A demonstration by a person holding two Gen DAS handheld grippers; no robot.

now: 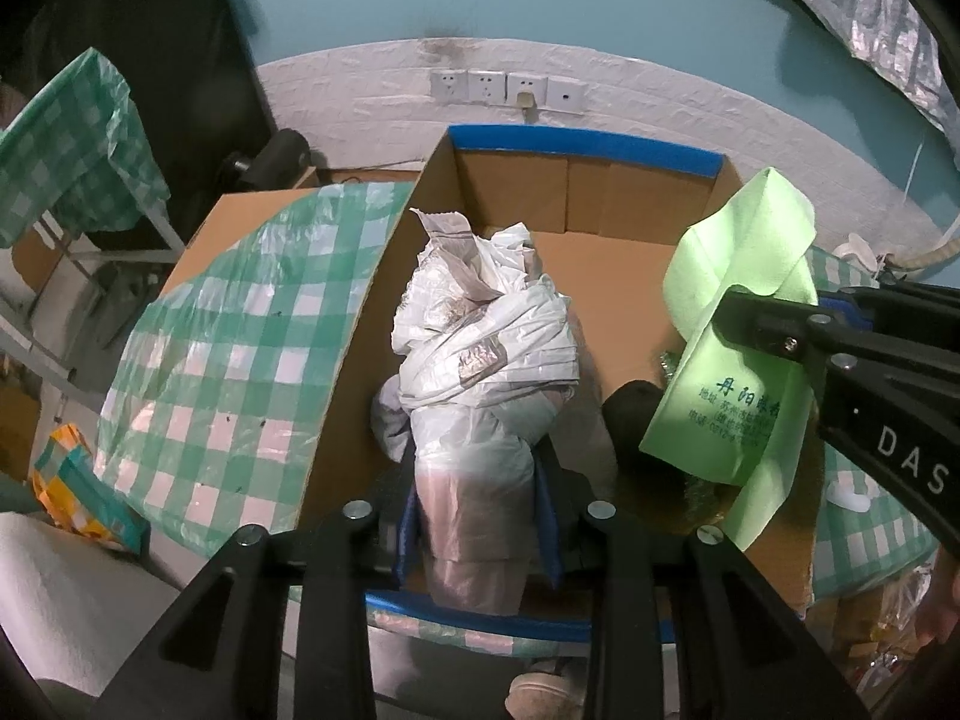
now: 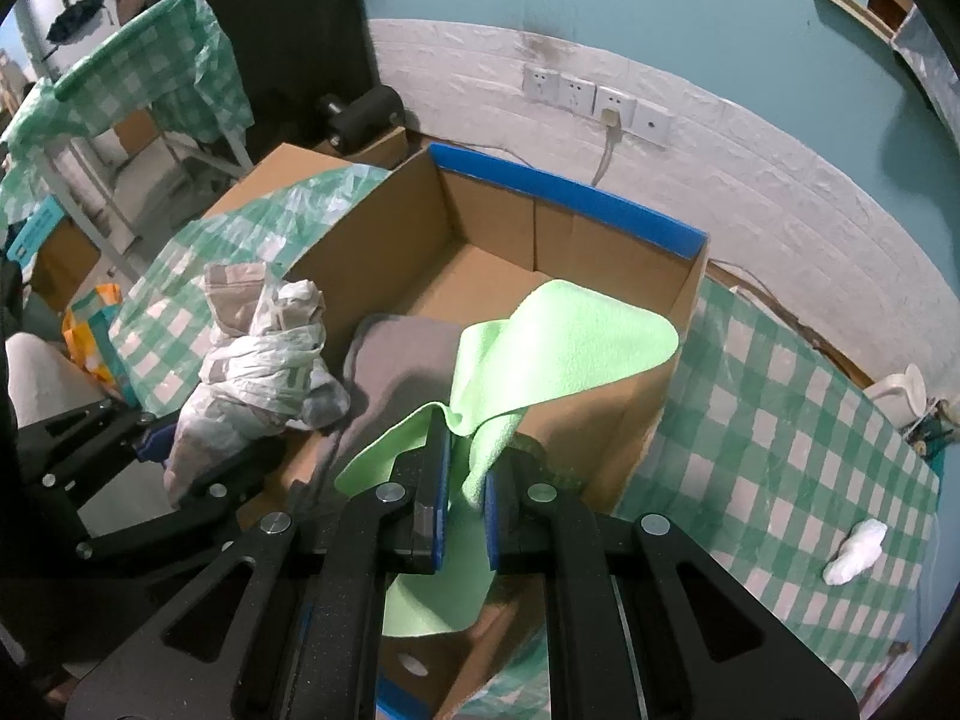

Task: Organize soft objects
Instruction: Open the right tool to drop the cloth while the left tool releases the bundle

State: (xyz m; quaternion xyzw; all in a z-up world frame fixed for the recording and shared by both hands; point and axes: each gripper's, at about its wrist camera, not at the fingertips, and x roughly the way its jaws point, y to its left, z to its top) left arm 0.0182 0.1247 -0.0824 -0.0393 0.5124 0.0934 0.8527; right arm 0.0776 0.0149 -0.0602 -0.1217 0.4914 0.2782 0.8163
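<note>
Mid-drop on both sides, I reckon: each pair of tongs is carrying a soft item over the cardboard box (image 2: 672, 324) with the blue-taped rim, nothing let go yet. Left tongs (image 1: 477, 516): pinching a white plastic bag bundle (image 1: 480, 324) low down, the crumpled bulk standing up ahead of the tips, inside the box opening near its left wall. Pads partly hidden by the film, but the bundle sits squarely between them and hangs off them in the right wrist view, so I read it as gripped. To the right of that bundle, down in the box and just ahead of my right tongs, lies a grey cloth (image 2: 396, 360); looks already deposited. Right tongs (image 2: 463, 495): pressed together on a fold of the green cloth (image 2: 570, 342), which drapes forward over the box's near right wall and also hangs below the jaws. Next move as I see it: lower both into the box, spread the left tongs so the bundle settles beside the grey cloth, then release the green cloth fully inside, not over the rim. A small white wad (image 2: 855, 549) is on the checked desk (image 2: 780, 420), well right of the right tongs; likely next pickup.
</note>
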